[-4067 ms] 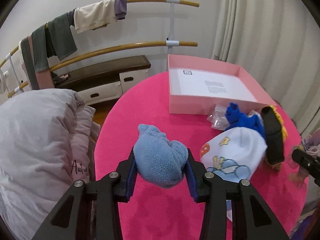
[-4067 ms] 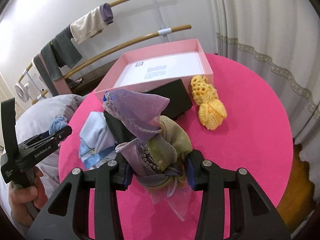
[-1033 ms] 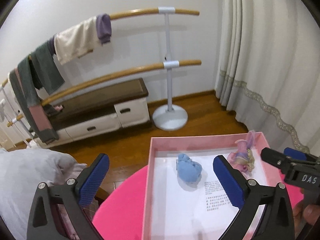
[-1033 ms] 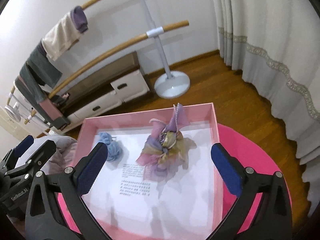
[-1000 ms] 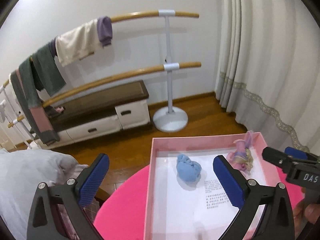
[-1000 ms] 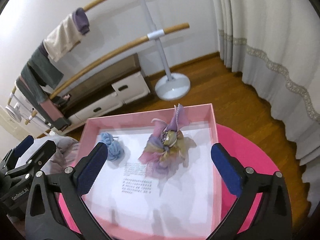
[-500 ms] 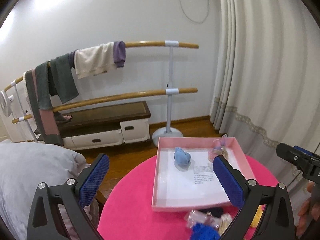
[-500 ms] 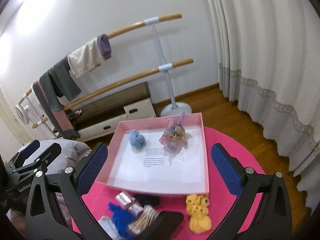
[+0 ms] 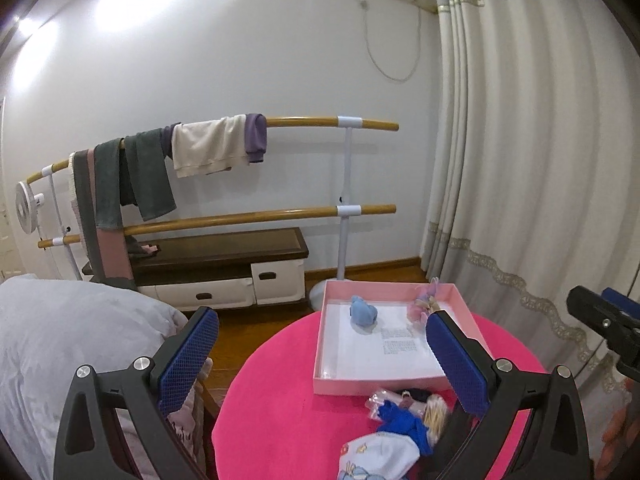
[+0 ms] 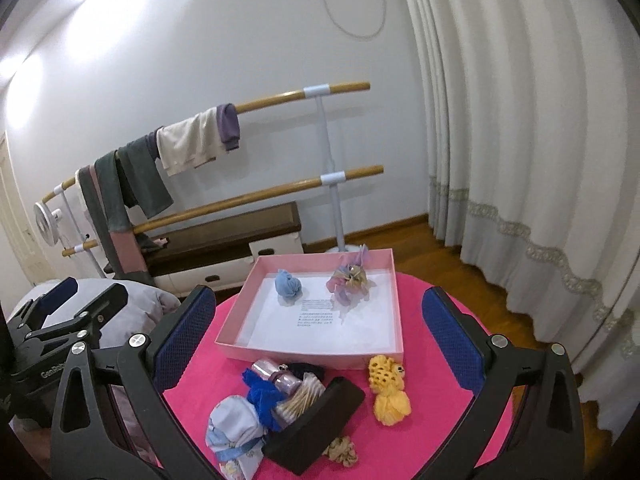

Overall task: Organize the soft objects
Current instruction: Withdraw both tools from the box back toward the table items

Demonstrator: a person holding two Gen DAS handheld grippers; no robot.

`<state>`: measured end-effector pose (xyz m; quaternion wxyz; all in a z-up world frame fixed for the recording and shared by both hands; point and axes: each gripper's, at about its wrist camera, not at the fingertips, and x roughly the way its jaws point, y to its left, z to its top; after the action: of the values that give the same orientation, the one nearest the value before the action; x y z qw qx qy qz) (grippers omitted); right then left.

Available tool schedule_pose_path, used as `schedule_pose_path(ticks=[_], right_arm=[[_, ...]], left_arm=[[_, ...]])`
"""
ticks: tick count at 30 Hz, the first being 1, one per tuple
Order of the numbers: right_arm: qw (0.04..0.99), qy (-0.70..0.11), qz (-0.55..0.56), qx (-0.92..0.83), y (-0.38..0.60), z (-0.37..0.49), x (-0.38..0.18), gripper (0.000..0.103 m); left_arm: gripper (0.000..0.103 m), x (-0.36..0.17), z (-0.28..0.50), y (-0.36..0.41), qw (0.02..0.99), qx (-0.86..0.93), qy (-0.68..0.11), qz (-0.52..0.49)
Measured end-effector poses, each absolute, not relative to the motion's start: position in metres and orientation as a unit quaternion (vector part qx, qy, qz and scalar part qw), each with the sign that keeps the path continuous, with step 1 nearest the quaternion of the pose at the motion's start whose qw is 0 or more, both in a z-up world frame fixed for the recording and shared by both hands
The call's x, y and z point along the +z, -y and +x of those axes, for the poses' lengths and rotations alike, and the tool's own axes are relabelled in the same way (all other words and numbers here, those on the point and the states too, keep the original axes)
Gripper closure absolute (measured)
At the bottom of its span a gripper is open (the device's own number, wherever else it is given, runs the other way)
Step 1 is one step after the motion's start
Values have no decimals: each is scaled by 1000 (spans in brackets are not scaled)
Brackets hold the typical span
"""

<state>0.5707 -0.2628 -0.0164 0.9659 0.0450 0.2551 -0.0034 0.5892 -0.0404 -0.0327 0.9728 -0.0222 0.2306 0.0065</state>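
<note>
Both our tongs hang released and empty above the near side of the round pink table [image 10: 432, 344]: the left gripper [image 9: 322, 354] and the right gripper [image 10: 318, 330] each stand with jaws wide apart. Beyond them, the shallow pink cardboard box [image 10: 394, 308] holds a pale blue fluffy bundle [image 10: 287, 285] at far left and a lilac gauze bow [image 10: 349, 278] at far right. Nearer lie a yellow crochet toy [image 10: 390, 392], a white printed baby cap [image 10: 234, 426] and a royal blue cloth [image 10: 262, 398] beside a black case [image 10: 320, 424]. We judge ourselves between placements; next calls for descending onto another soft piece and clenching gently.
</note>
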Motion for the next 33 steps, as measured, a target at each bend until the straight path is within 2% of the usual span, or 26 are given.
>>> schedule_pose_path(ticks=[14,33], right_arm=[[977,-209,44,-22,248,490,-15,0],[973,-226,42,-30,256,479,-25,0]], left_arm=[[0,-38,499,48,973,22,-229,-28],[0,-29,453,38,968,26,-247,-41]])
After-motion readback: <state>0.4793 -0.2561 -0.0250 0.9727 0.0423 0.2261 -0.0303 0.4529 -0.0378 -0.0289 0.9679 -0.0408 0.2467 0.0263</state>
